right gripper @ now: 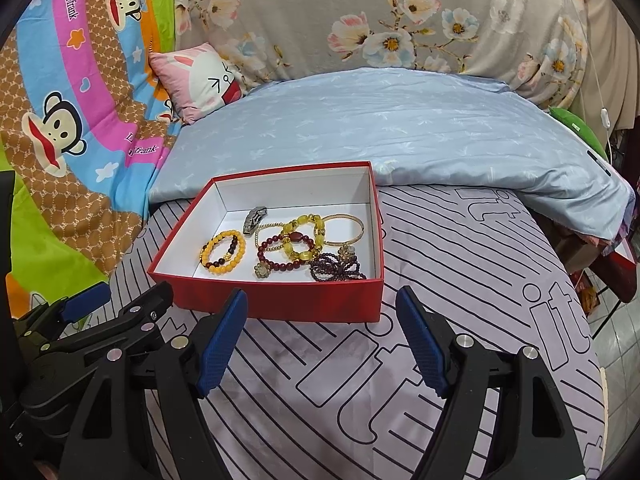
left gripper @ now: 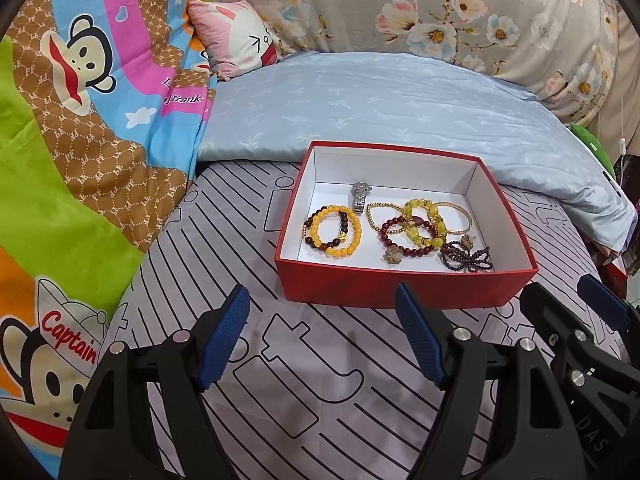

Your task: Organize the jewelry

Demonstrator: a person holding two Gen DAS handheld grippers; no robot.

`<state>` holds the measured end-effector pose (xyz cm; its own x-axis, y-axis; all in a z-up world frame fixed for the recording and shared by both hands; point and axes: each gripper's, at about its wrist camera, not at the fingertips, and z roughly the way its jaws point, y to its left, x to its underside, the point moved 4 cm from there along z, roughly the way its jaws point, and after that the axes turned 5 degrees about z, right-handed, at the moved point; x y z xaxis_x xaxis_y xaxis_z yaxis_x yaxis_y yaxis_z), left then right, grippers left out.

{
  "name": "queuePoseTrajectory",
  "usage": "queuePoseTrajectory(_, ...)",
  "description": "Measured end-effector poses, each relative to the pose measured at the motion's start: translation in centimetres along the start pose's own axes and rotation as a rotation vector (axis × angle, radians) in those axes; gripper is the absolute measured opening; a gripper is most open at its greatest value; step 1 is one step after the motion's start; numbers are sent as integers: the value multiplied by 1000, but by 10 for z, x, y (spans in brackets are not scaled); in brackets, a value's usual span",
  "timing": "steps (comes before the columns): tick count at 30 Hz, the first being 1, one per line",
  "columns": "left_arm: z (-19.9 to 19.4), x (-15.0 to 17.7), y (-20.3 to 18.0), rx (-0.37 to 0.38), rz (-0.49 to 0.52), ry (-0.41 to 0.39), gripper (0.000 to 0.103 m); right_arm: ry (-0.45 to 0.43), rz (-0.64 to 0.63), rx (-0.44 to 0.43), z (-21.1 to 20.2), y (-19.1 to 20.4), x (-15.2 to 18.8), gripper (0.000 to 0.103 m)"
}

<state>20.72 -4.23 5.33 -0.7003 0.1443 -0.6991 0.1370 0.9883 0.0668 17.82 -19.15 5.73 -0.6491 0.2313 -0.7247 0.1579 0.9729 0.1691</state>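
A red box (left gripper: 404, 284) with a white lining sits on a bed, on a lilac sheet (left gripper: 320, 380) printed with black outlines, centre right in the left wrist view and centre left in the right wrist view. All the jewelry lies inside it. An orange bead bracelet (left gripper: 334, 232) overlaps a dark brown one at the box's left. A silver watch (left gripper: 360, 196) rests just behind them, toward the far wall. To the right, a yellow bead bracelet (left gripper: 424, 222), a dark red bead bracelet (left gripper: 408, 240), a thin gold bead chain (left gripper: 378, 216) and a gold bangle (left gripper: 456, 218) overlap in a cluster. A tangle of dark purple beads (left gripper: 466, 258) fills the near right corner.

The left tool (left gripper: 322, 338) hovers at the bottom of its frame, blue pads spread wide and grasping nothing. The right tool (right gripper: 322, 338) is likewise released and empty, just short of the box's near wall.

A pale blue quilt (right gripper: 400, 128) lies behind the box, a pink rabbit cushion (right gripper: 200, 80) in the upper left.
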Motion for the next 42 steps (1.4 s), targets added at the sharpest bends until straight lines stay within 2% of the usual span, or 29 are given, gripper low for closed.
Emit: queuePoseTrajectory(42,-4,1,2,-57,8,-3,71,0,-3,1,-2,3,1,74)
